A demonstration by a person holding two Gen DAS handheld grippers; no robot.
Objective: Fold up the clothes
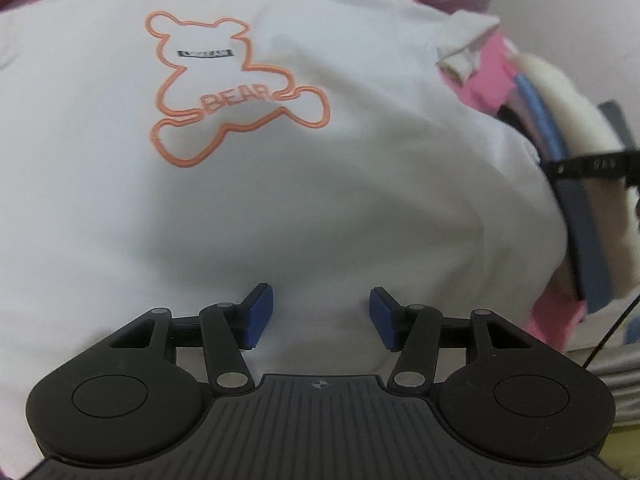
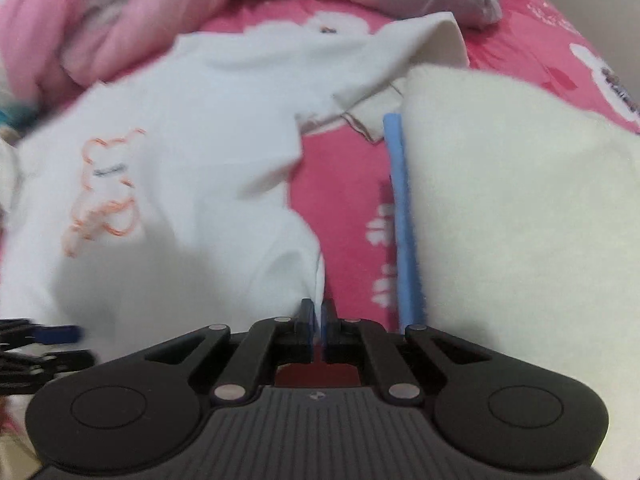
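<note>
White cotton fills the left wrist view: a T-shirt (image 1: 320, 184) printed with an orange bear outline (image 1: 236, 88) (the word BEAR is lettered across it) is spread on a pink bedsheet (image 1: 486, 80). The left tongs (image 1: 321, 317) are held over the shirt's plain lower part with their blue pads (image 1: 260, 316) standing apart, and no fabric is caught between them. At the right edge a cream-coloured folded cloth (image 1: 568, 116) with a blue layer (image 1: 548, 120) beside it is seen, blurred.

From the right wrist view, the right tongs (image 2: 319, 322) are seen pressed together on a thin edge of the same T-shirt (image 2: 192, 152), which rises in a ridge from the pads toward the crumpled body of the garment. The bedsheet (image 2: 344, 184), pink with white motifs, is exposed just beside this edge. A cream folded cloth (image 2: 520, 208) lies to the right, with a blue strip (image 2: 404, 220) along its near side. Rumpled pink bedding (image 2: 132, 20) is piled at the far side. The left tongs (image 2: 40, 344) appear, blurred, at the left edge.
</note>
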